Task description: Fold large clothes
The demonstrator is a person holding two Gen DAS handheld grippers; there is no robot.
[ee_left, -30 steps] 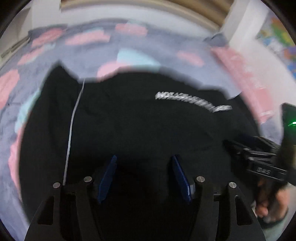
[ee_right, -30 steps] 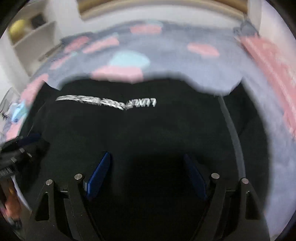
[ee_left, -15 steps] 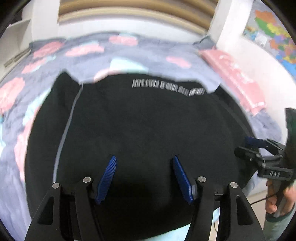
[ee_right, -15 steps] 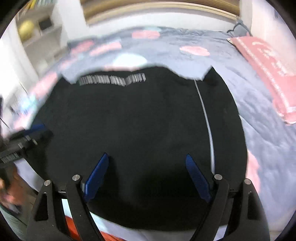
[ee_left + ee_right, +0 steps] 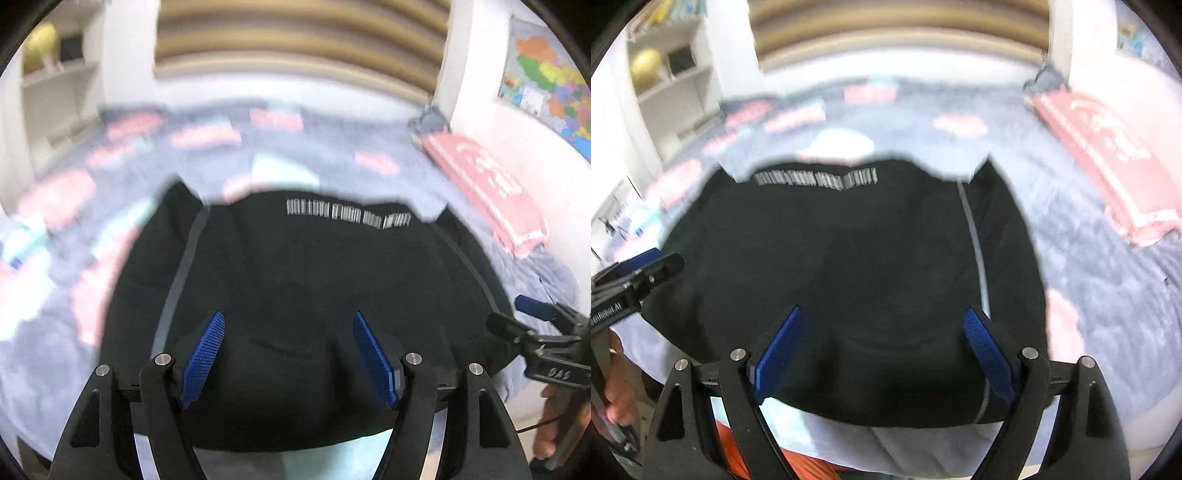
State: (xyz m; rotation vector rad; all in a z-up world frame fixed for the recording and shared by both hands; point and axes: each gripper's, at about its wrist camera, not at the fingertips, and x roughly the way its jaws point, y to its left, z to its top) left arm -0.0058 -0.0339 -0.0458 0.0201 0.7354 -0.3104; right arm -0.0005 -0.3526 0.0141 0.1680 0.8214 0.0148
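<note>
Both views have drawn back: black garment lies flat, left gripper opening, right gripper wide, both empty.

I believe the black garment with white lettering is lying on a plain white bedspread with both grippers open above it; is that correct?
Not quite: the black garment with white lettering lies on a grey bedspread with pink and pale blue patches, as the left wrist view shows. The left gripper, its jaws opening, and right gripper are open.
</note>
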